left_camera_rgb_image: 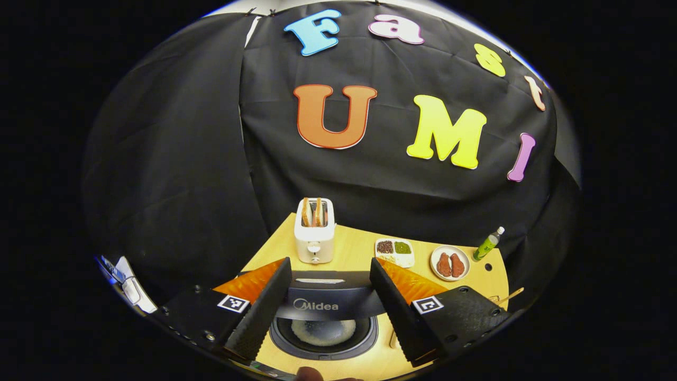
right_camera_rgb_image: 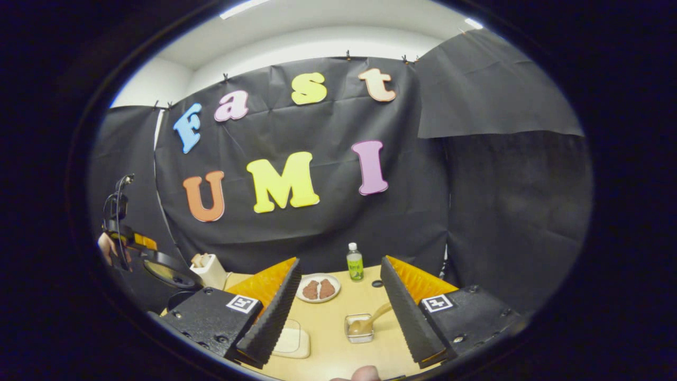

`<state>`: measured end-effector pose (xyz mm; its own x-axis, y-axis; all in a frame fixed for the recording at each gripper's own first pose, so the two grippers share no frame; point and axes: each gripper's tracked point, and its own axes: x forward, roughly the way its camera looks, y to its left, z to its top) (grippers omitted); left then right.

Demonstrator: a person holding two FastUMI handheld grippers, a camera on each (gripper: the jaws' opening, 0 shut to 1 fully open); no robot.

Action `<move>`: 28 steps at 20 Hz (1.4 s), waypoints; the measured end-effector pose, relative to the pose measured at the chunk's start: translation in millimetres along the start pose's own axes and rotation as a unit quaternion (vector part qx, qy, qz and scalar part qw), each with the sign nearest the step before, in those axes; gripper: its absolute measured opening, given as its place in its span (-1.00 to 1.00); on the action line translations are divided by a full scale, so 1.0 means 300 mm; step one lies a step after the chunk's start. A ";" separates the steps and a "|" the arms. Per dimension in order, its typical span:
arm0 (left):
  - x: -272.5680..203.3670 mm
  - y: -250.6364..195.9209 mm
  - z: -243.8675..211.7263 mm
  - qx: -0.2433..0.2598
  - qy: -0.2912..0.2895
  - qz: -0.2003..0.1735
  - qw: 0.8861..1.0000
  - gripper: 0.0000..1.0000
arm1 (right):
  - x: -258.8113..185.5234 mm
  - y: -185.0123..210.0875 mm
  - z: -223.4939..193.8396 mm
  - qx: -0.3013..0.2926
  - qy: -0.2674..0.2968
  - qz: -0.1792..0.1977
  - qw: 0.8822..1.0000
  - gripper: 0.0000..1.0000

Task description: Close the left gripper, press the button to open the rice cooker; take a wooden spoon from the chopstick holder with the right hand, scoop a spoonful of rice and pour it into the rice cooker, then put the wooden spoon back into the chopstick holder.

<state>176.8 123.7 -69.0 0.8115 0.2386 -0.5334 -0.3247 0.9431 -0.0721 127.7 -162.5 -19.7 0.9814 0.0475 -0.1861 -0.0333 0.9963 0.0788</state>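
Your left gripper view looks steeply down over the rice cooker [left_camera_rgb_image: 322,323]; your right gripper view faces the wall; both share the table [left_camera_rgb_image: 359,243] [right_camera_rgb_image: 338,328].

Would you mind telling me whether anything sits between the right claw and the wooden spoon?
Nothing visible does. The right claw is open, and the wooden spoon rests in a small clear container straight ahead, with bare table between.

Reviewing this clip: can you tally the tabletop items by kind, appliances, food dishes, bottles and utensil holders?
Appliances: 2, the rice cooker with its lid up, and the toaster.
Food dishes: 2, the divided tray and the plate with two brown pieces.
Bottles: 1, the green bottle.
Utensil holders: 1, the clear holder with the wooden spoon in it.
Total: 6.
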 end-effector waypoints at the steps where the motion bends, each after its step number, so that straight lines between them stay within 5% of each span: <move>1: -0.022 -0.005 -0.057 -0.011 0.013 -0.005 1.000 0.94 | 0.006 0.033 0.004 0.002 0.002 0.012 1.000 0.92; 13: -0.022 0.027 -0.629 -0.070 0.143 0.004 0.987 0.68 | 0.026 0.138 -0.015 0.011 0.010 0.053 0.998 0.94; 14: -0.020 0.032 -0.654 -0.073 0.152 0.006 0.986 0.55 | 0.032 0.140 -0.019 0.013 0.012 0.054 0.998 0.94; 15: -0.014 0.033 -0.676 -0.075 0.157 0.006 0.985 0.73 | 0.038 0.144 -0.020 0.014 0.013 0.057 0.998 0.94; 18: -0.007 0.055 -0.678 -0.058 0.151 0.016 0.987 0.25 | 0.055 0.160 -0.022 0.015 0.014 0.065 0.998 0.92; 20: -0.026 0.090 -0.693 -0.051 0.140 0.033 0.988 0.21 | 0.071 0.174 -0.028 0.017 0.017 0.074 0.997 0.92; 21: -0.034 0.100 -0.682 -0.051 0.132 0.043 0.989 -0.44 | 0.081 0.179 -0.029 0.018 0.018 0.078 0.997 0.93; 22: -0.027 0.092 -0.696 -0.058 0.132 0.043 0.989 -0.70 | 0.092 0.185 -0.028 0.018 0.019 0.082 0.996 0.92; 23: -0.029 0.084 -0.693 -0.054 0.132 0.041 0.989 -0.29 | 0.103 0.189 -0.030 0.018 0.021 0.086 0.996 0.92; 24: -0.033 0.102 -0.699 -0.040 0.130 0.051 0.989 -0.61 | 0.115 0.191 -0.036 0.019 0.023 0.089 0.996 0.92; 25: -0.039 0.096 -0.730 -0.044 0.137 0.048 0.988 -0.60 | 0.126 0.194 -0.041 0.022 0.026 0.093 0.995 0.92; 26: -0.005 0.083 -0.723 -0.040 0.132 0.053 0.989 -0.94 | 0.140 0.197 -0.049 0.025 0.029 0.097 0.995 0.94; 28: -0.011 0.091 -0.739 -0.024 0.129 0.064 0.989 -0.94 | 0.163 0.198 -0.063 0.031 0.036 0.103 0.994 0.94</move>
<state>57.6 97.2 -256.0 0.6128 0.2826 -0.7380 -0.4444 0.8954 -0.0261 170.2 -99.7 -42.6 0.9387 0.2580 -0.2286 -0.2192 0.9586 0.1818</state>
